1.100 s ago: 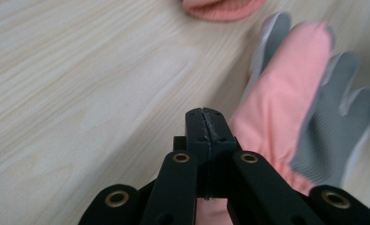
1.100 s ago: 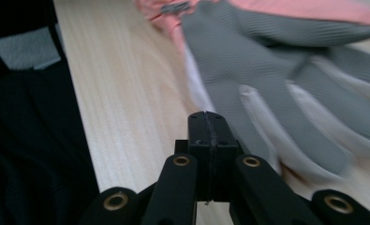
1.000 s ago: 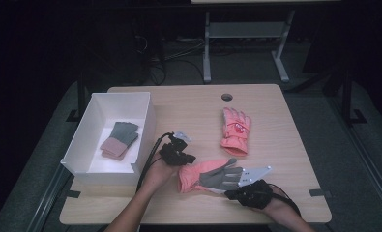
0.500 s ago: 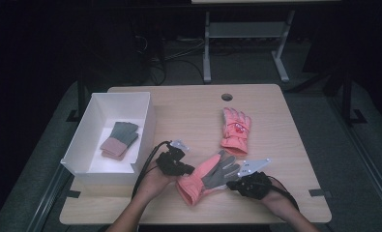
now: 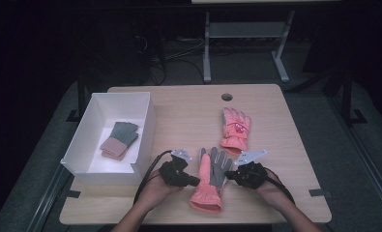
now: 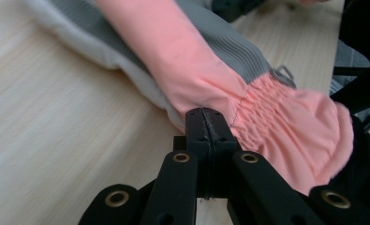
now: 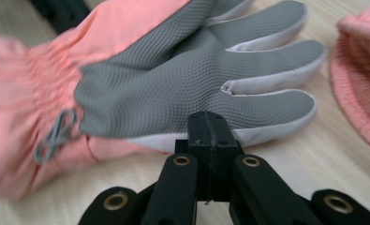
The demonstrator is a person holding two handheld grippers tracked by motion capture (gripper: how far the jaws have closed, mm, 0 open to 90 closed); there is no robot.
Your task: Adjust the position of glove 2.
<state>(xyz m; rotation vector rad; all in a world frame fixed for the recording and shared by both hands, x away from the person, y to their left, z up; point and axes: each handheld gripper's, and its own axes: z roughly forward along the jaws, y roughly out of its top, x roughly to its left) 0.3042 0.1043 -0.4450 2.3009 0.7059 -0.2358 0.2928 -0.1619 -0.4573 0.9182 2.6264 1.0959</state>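
Through my left gripper's camera I see the two black jaws of the left gripper (image 6: 205, 123) pressed flat together, tips against the edge of a salmon-pink fabric glove with a ribbed grey panel (image 6: 192, 70). Whether any fabric is pinched between them I cannot tell. The glove lies on the pale wood-grain table (image 6: 56, 136), its gathered, elasticated cuff (image 6: 295, 126) spreading right of my jaws.

Table (image 5: 179, 111) layout, seen from the person's side. Left: a box (image 5: 82, 140) with folded gloves (image 5: 119, 140) lying in it. Front centre: a glove (image 5: 210, 179) flat on the table, cuff toward the person, fingers pointing away. Left claw (image 5: 194, 181) touches its left edge, right claw (image 5: 228, 175) its right edge. Behind and slightly right lies a second glove (image 5: 235, 128), just beyond the first.
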